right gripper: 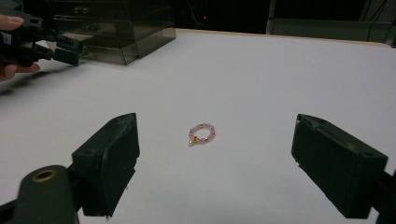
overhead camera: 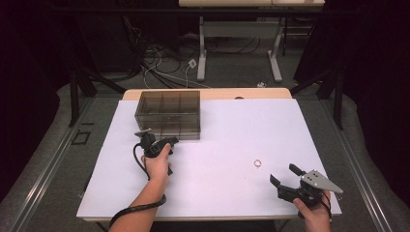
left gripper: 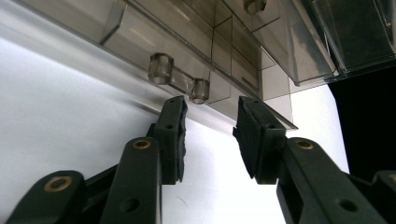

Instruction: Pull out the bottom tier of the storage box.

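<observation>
Nearest the person, the right gripper [overhead camera: 285,175] sits low over the front right of the white tabletop [overhead camera: 227,125], jaws spread wide with nothing between them. In the right gripper view a small pink bead ring [right gripper: 201,133] lies flat on the tabletop just ahead of those jaws, roughly centred between them and touching neither; in the high view the ring [overhead camera: 258,163] is well apart from the box. Farther in, the left gripper [overhead camera: 167,142] is held at the front lower edge of the box [overhead camera: 169,113], a smoky transparent drawer box standing at the back left of the tabletop. In the left gripper view its jaws stand partly open right below a drawer handle [left gripper: 180,78], a clear bar with two round posts; the pads do not press on it and nothing is between them.
</observation>
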Tool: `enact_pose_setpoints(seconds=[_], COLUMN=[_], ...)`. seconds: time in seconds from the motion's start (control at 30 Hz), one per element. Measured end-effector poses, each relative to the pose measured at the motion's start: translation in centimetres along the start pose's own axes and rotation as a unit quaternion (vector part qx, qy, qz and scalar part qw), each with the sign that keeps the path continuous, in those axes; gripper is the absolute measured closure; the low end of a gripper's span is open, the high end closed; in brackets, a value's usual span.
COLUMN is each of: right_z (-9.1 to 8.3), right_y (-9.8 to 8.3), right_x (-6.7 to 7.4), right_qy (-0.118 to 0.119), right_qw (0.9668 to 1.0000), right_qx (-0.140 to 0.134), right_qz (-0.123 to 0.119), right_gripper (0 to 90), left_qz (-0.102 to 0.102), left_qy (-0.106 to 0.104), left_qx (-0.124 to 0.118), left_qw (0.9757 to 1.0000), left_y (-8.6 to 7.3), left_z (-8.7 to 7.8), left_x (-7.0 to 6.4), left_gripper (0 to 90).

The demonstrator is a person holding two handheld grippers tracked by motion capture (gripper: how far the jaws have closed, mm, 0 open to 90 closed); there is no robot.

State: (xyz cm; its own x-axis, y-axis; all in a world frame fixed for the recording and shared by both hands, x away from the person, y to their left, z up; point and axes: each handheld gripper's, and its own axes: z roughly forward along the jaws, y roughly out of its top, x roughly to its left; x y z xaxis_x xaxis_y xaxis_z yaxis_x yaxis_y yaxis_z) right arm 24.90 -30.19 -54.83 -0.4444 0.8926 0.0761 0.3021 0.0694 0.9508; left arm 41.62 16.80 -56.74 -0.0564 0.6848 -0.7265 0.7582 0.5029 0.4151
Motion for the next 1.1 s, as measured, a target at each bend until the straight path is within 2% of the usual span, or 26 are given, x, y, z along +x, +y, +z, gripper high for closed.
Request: enact_pose_setpoints(seconds=[0.17,0.3,0.4,0.47,0.57,0.6,0.7,0.77,0.83,0.93,1.03,1.1], right_z=[0.0,0.0,0.0,0.1,0.1,0.1,0.0,0.0,0.0,0.1,0.1,0.1], right_y=[0.0,0.0,0.0,0.0,0.0,0.0,0.0,0.0,0.0,0.0,0.0,-0.1], right_x=[0.0,0.0,0.0,0.0,0.0,0.0,0.0,0.0,0.0,0.0,0.0,0.1], right_qy=[0.0,0.0,0.0,-0.002,0.0,0.0,-0.001,-0.002,-0.001,0.0,0.0,-0.001], right_qw=[1.0,1.0,1.0,1.0,1.0,1.0,1.0,1.0,1.0,1.0,1.0,1.0], right_qx=[0.002,0.0,0.001,-0.004,0.0,0.0,0.002,0.002,0.002,0.001,0.001,-0.001], right_qz=[0.0,0.002,0.002,0.003,0.001,0.001,0.003,0.003,0.002,0.003,0.002,0.002], right_gripper=[14.7,14.7,14.7,14.7,14.7,14.7,14.7,14.7,14.7,14.7,14.7,14.7], left_qz=[0.007,0.005,0.013,0.029,0.033,0.042,0.048,0.056,0.062,0.083,0.095,0.103], left_qy=[0.003,0.006,0.011,0.021,0.024,0.027,0.03,0.035,0.041,0.054,0.057,0.058], left_qx=[0.003,0.004,0.003,-0.001,-0.005,-0.005,-0.012,-0.008,-0.018,-0.028,-0.031,-0.049], left_qw=[1.0,1.0,0.9998,0.9993,0.9991,0.9988,0.9983,0.9978,0.9971,0.9946,0.9934,0.9918], left_y=[0.2,0.3,0.4,0.4,0.5,0.6,0.8,0.8,0.9,1.1,1.4,1.5], left_z=[-0.3,-0.6,-0.8,-1.0,-1.2,-1.3,-1.5,-1.8,-1.9,-2.4,-2.6,-2.9], left_x=[0.0,-0.1,-0.1,-0.2,-0.3,-0.2,-0.2,-0.2,-0.3,-0.2,-0.1,0.0], left_gripper=[58.7,55.3,54.6,52.0,50.9,50.1,48.1,46.5,45.2,42.6,41.7,40.3])
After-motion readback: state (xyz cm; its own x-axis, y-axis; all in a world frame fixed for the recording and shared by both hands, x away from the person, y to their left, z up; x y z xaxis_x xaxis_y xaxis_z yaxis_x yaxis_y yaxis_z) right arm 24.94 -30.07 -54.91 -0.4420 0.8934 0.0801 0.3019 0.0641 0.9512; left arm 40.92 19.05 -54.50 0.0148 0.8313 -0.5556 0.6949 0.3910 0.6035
